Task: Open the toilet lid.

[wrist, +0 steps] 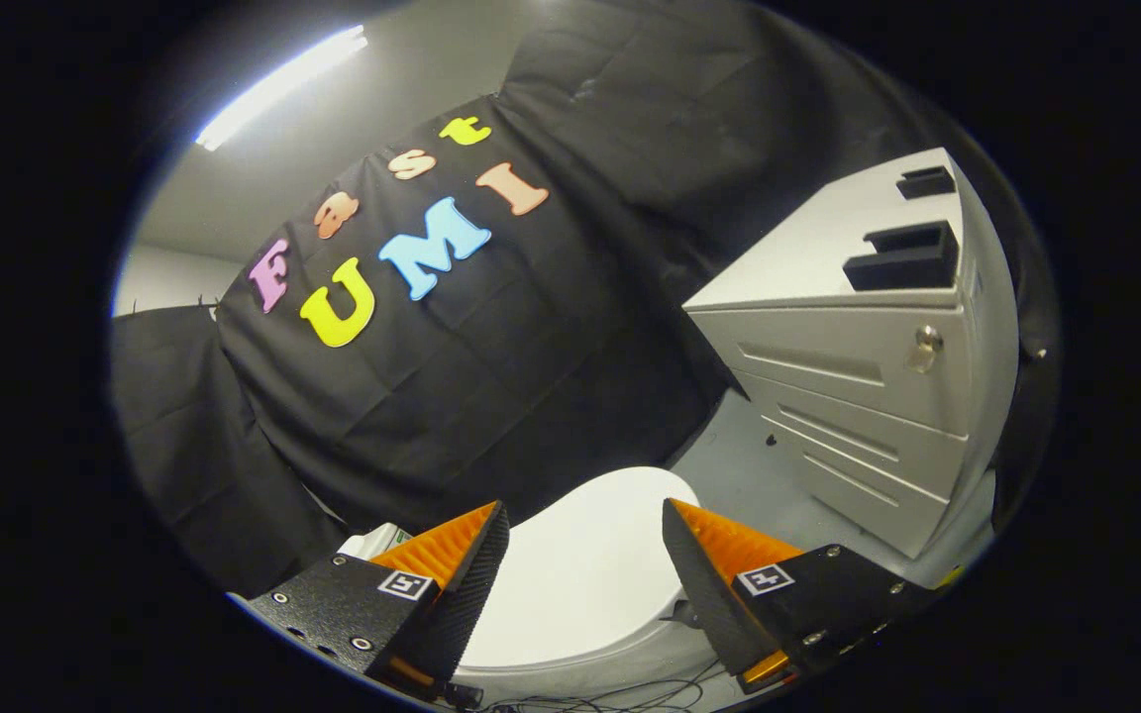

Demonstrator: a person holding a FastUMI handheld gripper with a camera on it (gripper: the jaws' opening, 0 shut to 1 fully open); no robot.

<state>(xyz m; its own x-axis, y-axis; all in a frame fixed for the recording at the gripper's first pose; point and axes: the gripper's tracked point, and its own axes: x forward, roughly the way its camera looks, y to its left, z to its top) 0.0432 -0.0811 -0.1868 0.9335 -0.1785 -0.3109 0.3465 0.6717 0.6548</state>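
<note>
Down flat and closed, the white toilet lid (pixel 585 584) — long axis running from the fingers away toward the black cloth wall. Beside it across bare floor (pixel 739 465), a grey drawer cabinet (pixel 878 396). Above the lid, spread wide and gripping nothing — the claw (pixel 585 535).

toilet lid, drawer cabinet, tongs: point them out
toilet lid (pixel 585 574), gripper view, middle of its closed white top
drawer cabinet (pixel 858 416), gripper view, drawer fronts
tongs (pixel 585 520), gripper view, open gap above the lid
</note>
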